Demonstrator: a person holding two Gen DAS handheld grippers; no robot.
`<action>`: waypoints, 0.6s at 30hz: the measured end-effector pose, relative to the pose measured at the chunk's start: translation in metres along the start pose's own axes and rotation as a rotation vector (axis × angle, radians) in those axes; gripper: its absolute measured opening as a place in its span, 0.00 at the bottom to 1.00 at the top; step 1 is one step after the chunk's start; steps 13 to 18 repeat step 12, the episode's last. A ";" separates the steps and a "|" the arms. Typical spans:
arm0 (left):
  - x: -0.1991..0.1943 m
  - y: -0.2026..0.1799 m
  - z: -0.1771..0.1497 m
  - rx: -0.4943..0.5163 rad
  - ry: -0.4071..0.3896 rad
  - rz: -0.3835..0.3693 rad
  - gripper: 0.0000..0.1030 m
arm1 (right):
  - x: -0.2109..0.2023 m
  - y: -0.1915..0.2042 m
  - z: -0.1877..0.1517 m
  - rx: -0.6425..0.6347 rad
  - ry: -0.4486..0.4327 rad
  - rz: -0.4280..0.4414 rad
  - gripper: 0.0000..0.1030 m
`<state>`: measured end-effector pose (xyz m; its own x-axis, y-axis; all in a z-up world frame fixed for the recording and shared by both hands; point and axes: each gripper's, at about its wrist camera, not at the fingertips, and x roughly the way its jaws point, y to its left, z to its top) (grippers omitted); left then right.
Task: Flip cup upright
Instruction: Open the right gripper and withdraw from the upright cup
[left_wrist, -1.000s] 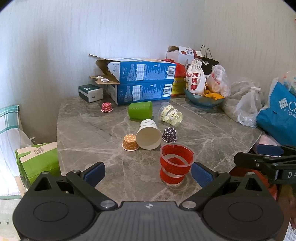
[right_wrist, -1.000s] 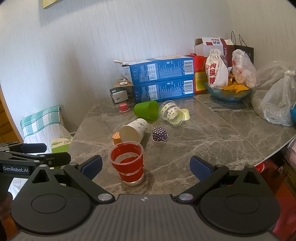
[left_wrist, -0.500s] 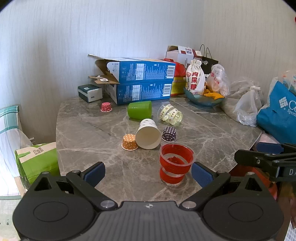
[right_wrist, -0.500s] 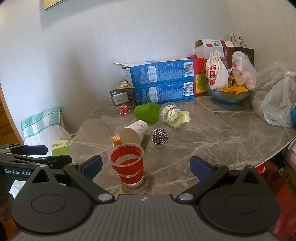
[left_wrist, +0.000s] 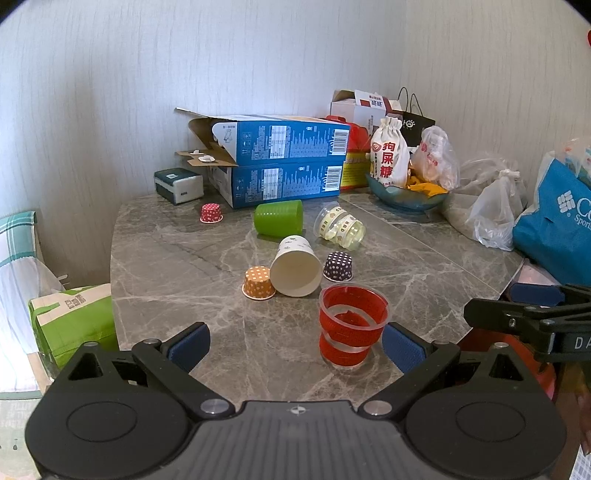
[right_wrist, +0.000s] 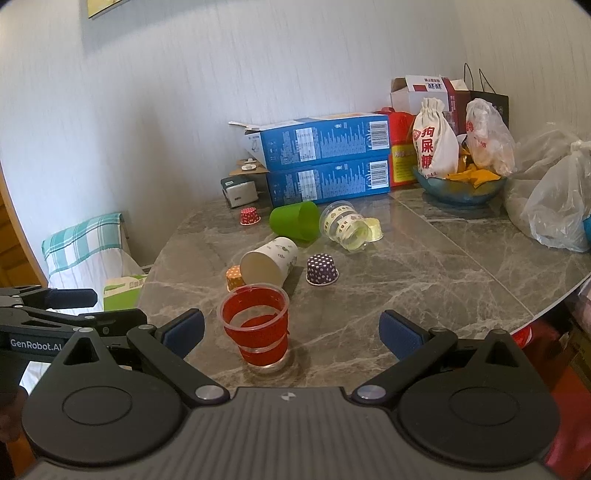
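A red-and-clear plastic cup (left_wrist: 352, 328) stands upright near the table's front edge; it also shows in the right wrist view (right_wrist: 258, 328). Behind it a white paper cup (left_wrist: 295, 267) (right_wrist: 267, 260), a green cup (left_wrist: 279, 218) (right_wrist: 295, 221) and a clear banded cup (left_wrist: 340, 230) (right_wrist: 345, 227) lie on their sides. My left gripper (left_wrist: 295, 343) is open and empty, the red cup near its right finger. My right gripper (right_wrist: 291, 330) is open and empty, the red cup near its left finger.
Small dotted cupcake liners sit upside down: orange (left_wrist: 258, 282), purple (left_wrist: 338, 266), red (left_wrist: 211, 213). Stacked blue boxes (left_wrist: 280, 166), a bowl of snacks (left_wrist: 406, 192) and plastic bags (left_wrist: 495, 210) crowd the back and right. The marble table (left_wrist: 166, 266) ends at left and front.
Both grippers have drawn back slightly and risen a little; the red cup stays upright and still. Nothing was gripped or released.
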<state>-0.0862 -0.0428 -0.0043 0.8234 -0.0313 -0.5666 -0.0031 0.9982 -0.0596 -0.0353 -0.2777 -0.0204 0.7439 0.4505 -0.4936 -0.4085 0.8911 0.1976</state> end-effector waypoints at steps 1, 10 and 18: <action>0.000 0.000 0.000 -0.001 0.000 0.000 0.98 | 0.000 0.000 0.000 0.000 0.000 0.000 0.99; 0.005 0.002 -0.003 0.002 -0.010 0.013 0.98 | 0.002 0.000 -0.001 0.001 0.001 0.001 0.99; 0.005 0.004 -0.003 -0.001 -0.027 0.023 0.98 | 0.004 0.001 -0.002 0.003 0.002 0.005 0.99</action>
